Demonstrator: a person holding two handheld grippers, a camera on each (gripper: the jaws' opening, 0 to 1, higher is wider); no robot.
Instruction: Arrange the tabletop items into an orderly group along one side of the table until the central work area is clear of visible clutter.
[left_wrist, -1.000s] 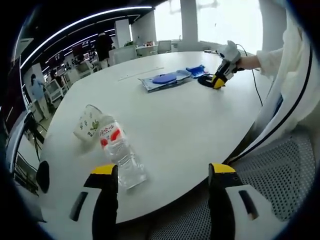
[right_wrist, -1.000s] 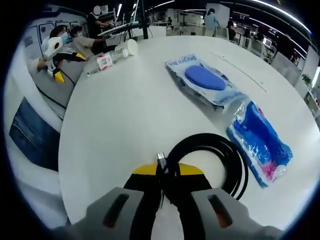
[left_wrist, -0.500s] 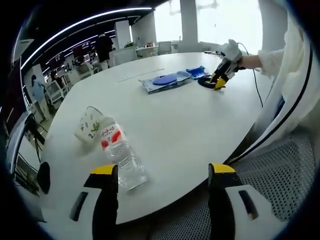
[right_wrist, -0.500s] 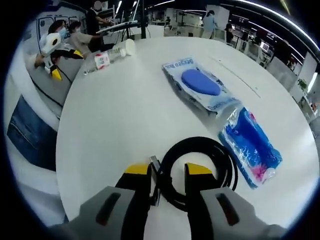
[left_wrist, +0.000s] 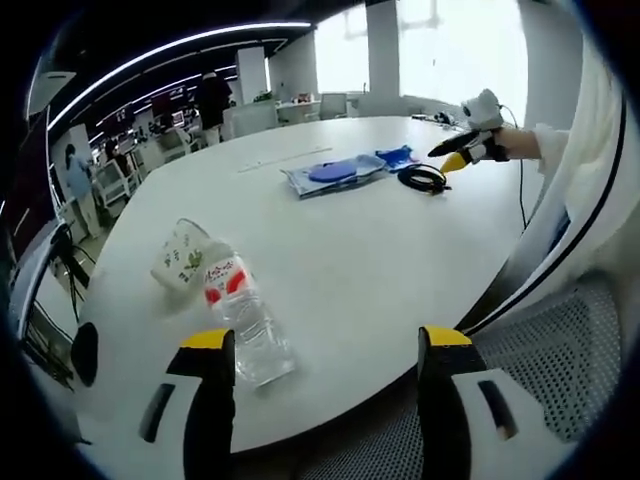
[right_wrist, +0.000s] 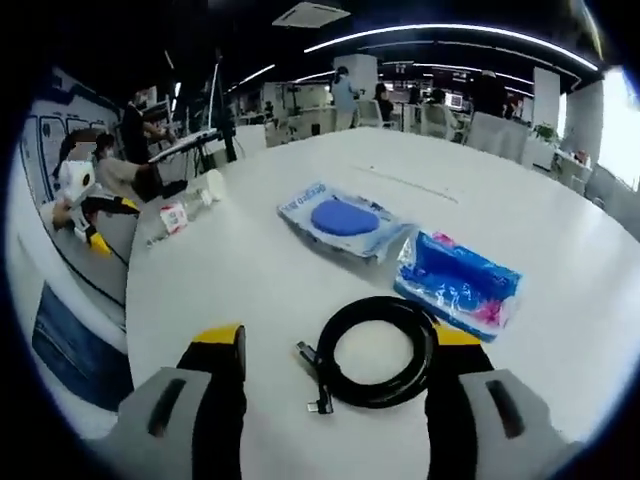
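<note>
In the right gripper view a coiled black cable lies loose on the white table, just beyond my open right gripper. Past it lie a blue crinkled packet and a clear bag with a blue disc. A plastic bottle lies far left. In the left gripper view my left gripper stands open at the table's near edge, beside the lying bottle and a white printed cup. Far off sit the cable, both packets and the right gripper, lifted off the table.
The table's rim runs just before my left jaws, with a mesh chair seat below it. A white sleeve hangs at the right. Office desks, chairs and people stand beyond the table.
My right gripper opened, let go of the black cable and drew back and up from it. The cable now lies free on the table. The left gripper stayed put.
</note>
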